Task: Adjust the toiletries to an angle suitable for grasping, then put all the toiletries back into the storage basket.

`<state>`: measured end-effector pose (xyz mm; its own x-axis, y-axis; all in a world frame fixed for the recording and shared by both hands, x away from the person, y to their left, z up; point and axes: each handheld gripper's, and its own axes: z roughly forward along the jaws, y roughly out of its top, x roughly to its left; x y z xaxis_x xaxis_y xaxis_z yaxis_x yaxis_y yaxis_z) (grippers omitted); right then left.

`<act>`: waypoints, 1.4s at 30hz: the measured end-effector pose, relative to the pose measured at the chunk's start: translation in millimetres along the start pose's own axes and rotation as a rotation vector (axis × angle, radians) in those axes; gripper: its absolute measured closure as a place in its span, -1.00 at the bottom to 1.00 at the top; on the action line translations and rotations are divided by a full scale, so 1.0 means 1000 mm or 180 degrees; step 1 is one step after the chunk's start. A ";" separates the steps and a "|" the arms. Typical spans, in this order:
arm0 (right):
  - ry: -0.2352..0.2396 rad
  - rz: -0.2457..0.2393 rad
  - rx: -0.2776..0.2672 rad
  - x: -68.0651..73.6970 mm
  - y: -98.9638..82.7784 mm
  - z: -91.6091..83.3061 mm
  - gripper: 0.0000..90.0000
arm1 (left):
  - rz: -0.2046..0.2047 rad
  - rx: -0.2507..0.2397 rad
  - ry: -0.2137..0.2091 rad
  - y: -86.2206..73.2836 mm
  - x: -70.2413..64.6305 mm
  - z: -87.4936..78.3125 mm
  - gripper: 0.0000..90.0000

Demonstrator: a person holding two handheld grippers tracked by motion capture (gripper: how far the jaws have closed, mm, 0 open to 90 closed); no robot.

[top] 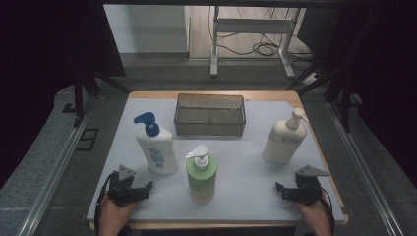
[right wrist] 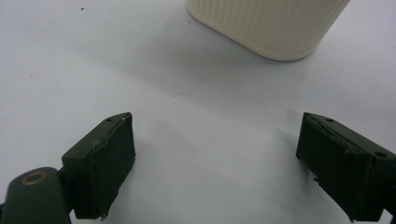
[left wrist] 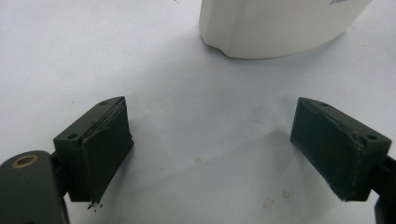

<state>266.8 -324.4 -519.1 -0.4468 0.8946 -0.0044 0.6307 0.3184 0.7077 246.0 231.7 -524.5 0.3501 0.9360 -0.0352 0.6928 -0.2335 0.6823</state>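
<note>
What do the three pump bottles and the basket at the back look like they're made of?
White bottle, green bottle and cream bottle: probably plastic, going by their smooth moulded bodies and pump heads; the cream one is finely ribbed and matt in the right gripper view. Basket: its see-through grey walls suggest fine wire mesh, though tinted plastic is possible.

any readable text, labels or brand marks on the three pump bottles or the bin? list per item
Nothing can be quoted.
White pump bottle with blue pump: blue print on its front, too blurred to read.
Cream pump bottle: faint label band, too small to read.
Green pump bottle: pale label patch, no legible letters.
Clear bin: no marking visible.
Left gripper view: a dark scrap of print at the white bottle's top edge, cut off and unreadable.
</note>
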 end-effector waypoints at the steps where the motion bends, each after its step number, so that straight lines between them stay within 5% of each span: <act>1: 0.0000 -0.0001 0.0000 0.000 0.000 0.000 -0.75 | -0.0001 0.0001 -0.0002 0.000 0.000 0.000 -0.74; 42: 0.0026 -0.0012 0.0001 -0.001 0.001 -0.001 -0.70 | 0.0005 0.0001 -0.0008 0.000 0.001 0.000 -0.74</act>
<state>267.1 -325.0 -517.7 -0.4543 0.8908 -0.0013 0.6292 0.3219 0.7074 246.0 232.5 -524.7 0.3529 0.9350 -0.0359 0.6925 -0.2352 0.6820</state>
